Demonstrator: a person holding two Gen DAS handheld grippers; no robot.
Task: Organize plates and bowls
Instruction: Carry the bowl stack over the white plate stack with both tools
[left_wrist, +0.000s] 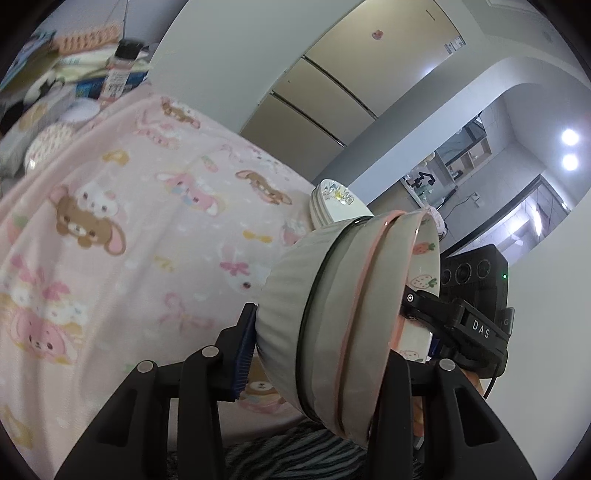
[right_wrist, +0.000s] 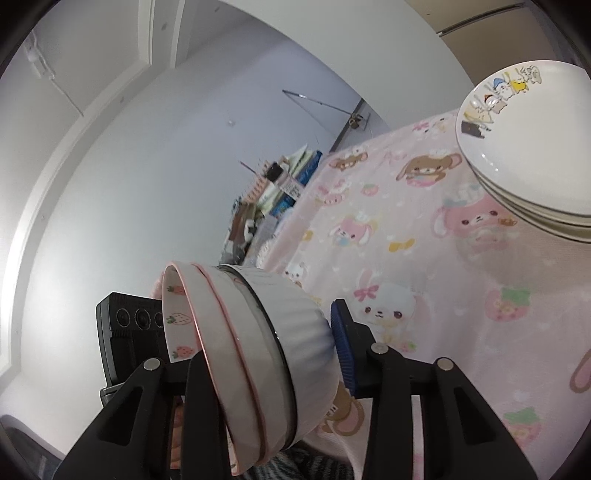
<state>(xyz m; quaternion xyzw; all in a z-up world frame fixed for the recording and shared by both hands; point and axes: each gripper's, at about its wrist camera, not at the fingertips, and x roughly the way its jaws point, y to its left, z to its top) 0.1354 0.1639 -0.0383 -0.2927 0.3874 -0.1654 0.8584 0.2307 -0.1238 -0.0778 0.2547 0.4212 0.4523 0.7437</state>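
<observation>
While both grippers (left_wrist: 325, 354) (right_wrist: 266, 354) clamp the nested bowls (left_wrist: 332, 314), only the right view shows the plate stack's (right_wrist: 535, 147) top fully.

bowls (left_wrist: 343, 332): about 3, nested | plates (right_wrist: 535, 147): 3, stacked | tools: 2

A pink cartoon-print blanket (left_wrist: 155, 206) covers the counter. At its far edge lie stacked books (left_wrist: 92, 70) and a dark-capped bottle (left_wrist: 123, 66).
</observation>
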